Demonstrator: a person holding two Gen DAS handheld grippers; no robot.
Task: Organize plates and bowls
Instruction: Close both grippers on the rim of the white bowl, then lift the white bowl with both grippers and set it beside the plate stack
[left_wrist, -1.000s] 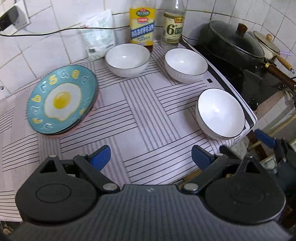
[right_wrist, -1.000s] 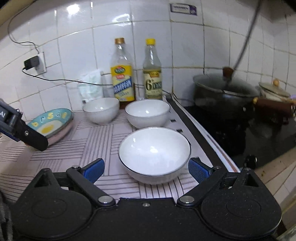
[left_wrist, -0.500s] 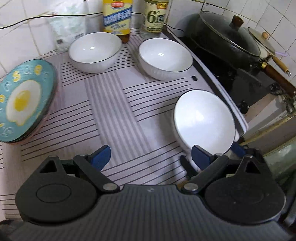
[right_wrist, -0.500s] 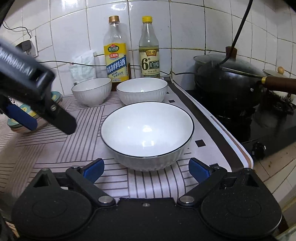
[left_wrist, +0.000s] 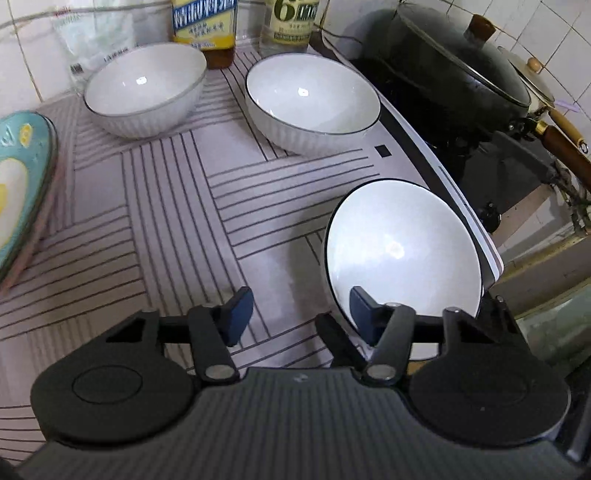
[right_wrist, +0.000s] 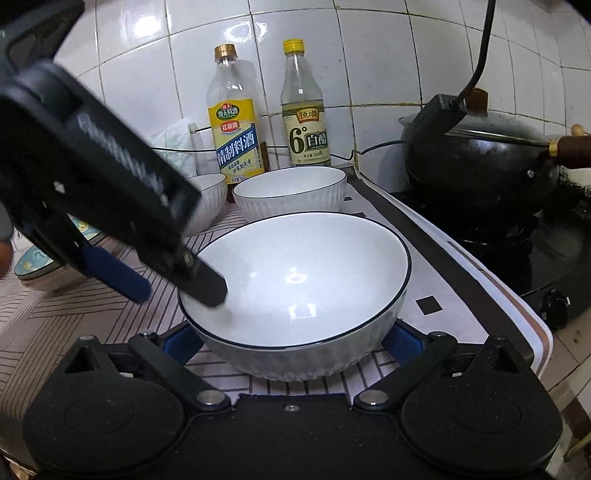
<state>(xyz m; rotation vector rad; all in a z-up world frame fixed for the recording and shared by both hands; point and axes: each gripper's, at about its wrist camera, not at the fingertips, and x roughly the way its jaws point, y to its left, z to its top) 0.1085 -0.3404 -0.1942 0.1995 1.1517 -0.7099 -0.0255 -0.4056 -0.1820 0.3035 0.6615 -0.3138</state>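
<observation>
On the striped cloth (left_wrist: 166, 206), going left to right, a teal plate (left_wrist: 22, 177) with a fried-egg picture sits at the far left edge, resting on another plate. Next come two white bowls near the tiled wall: the rear left bowl (left_wrist: 146, 86) in front of the yellow-labelled bottle (right_wrist: 234, 122), then the rear right bowl (left_wrist: 312, 101) in front of the vinegar bottle (right_wrist: 304, 110).

Nearer the cloth's right edge stands the front bowl (right_wrist: 295, 280), white with a dark rim. The left gripper (left_wrist: 297, 312) reaches over its near-left rim — one blue finger inside the bowl, the other outside above the cloth. Its jaws have just been closing, with the rim between them, though a gap still shows and the pads do not press it. The right gripper (right_wrist: 291, 345) is spread wide — its blue fingers (right_wrist: 400, 341) flank the bowl's lower sides, and contact cannot be told.

Farthest right, a black lidded wok (left_wrist: 458, 70) sits on the stove.
</observation>
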